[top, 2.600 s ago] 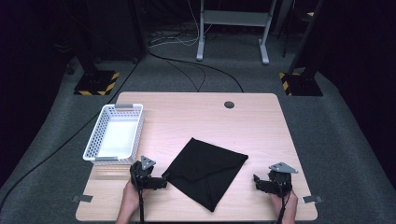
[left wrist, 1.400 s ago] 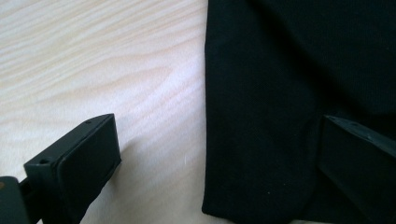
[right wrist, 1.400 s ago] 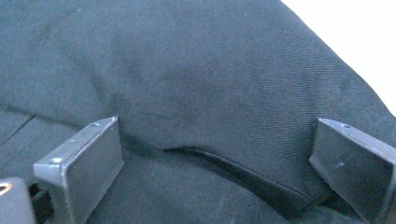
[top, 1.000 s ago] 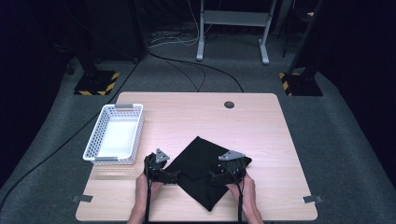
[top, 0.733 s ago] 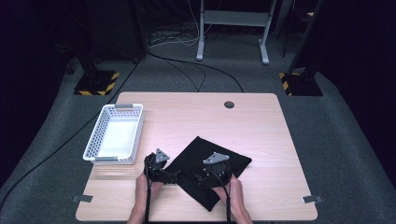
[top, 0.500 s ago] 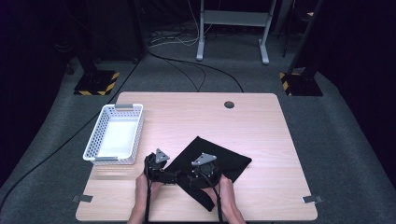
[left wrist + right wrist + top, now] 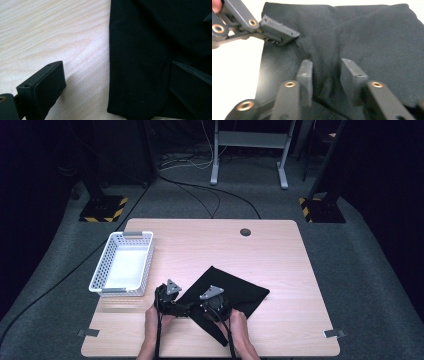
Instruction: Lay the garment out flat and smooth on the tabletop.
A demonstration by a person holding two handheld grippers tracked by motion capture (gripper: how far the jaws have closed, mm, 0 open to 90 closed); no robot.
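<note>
My right claw [image 7: 324, 75] has just been narrowing, a raised fold of the black cloth [image 7: 362, 37] bunched between its jaws. My left claw [image 7: 112, 82] gapes wide, astride the cloth's edge. The cloth lies low and centre on the table [image 7: 210, 245].

Left claw [image 7: 186, 310] spread wide, right claw [image 7: 204, 312] just beside it, jaws closing.

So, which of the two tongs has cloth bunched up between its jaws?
The right tongs: a ridge of black cloth rises between its jaws. The left tongs stands wide.
</note>
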